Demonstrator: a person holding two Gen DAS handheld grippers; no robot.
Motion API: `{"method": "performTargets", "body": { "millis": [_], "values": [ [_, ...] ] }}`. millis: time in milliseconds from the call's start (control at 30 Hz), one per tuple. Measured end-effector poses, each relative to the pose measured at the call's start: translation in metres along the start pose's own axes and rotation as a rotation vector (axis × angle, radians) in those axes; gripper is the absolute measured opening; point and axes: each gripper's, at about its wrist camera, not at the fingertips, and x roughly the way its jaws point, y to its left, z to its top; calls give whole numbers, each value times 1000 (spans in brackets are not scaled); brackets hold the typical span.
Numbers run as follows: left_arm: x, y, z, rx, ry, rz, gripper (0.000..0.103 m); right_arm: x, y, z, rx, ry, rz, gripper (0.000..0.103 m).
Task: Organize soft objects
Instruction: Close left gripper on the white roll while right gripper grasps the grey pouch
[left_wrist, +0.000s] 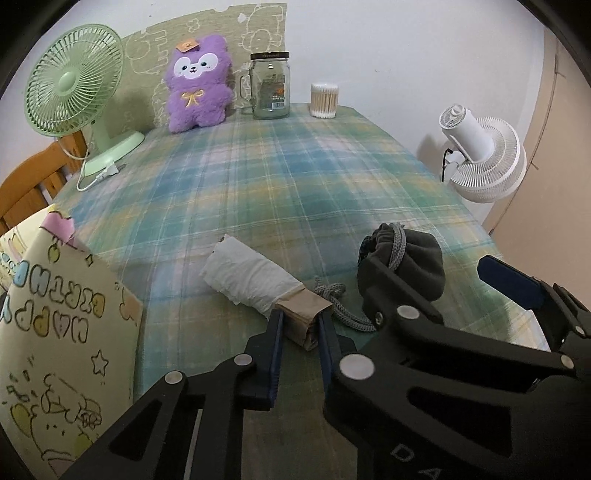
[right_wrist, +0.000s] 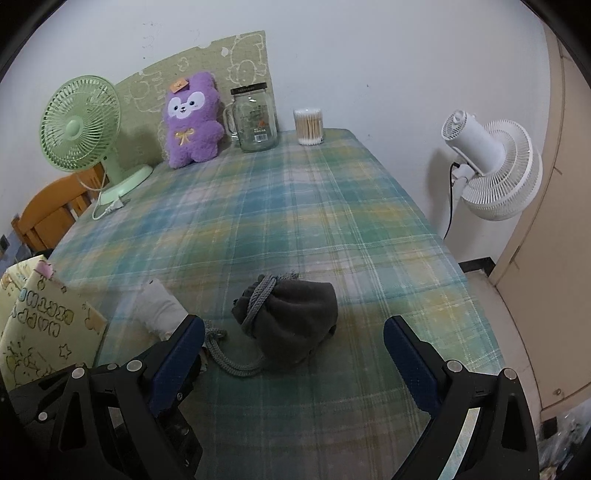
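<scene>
Nearest, the left gripper (left_wrist: 300, 325) is seen closed on the brown end of the paper-wrapped roll (left_wrist: 255, 278), just left of the grey drawstring pouch (right_wrist: 291, 317). The right gripper (right_wrist: 293, 343) is held wide open around the pouch, with nothing gripped. Its loose cord (right_wrist: 225, 350) could be snagged if the roll is lifted. Far behind the pouch, the purple plush (right_wrist: 192, 122) is propped.

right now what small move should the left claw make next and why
Probably lift the roll slightly. The left claw looks closed on the roll's brown paper end, so the grip seems set. The right claw is open, straddling the grey pouch beside it, so a low lift avoids snagging the cord.
</scene>
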Motion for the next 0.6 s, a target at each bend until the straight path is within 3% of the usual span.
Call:
{"method": "performTargets", "body": {
  "millis": [167, 267, 367, 600],
  "values": [
    [4, -2, 3, 18, -9, 5, 17, 10, -1, 2, -6, 19, 13, 99],
    [6, -3, 3, 26, -12, 7, 17, 15, 0, 4, -14, 32, 15, 87],
    [7, -3, 4, 25, -12, 12, 17, 23, -1, 3, -4, 72, 37, 69],
    [3, -3, 2, 29, -15, 13, 14, 17, -3, 1, 14, 57, 16, 61]
  ]
}}
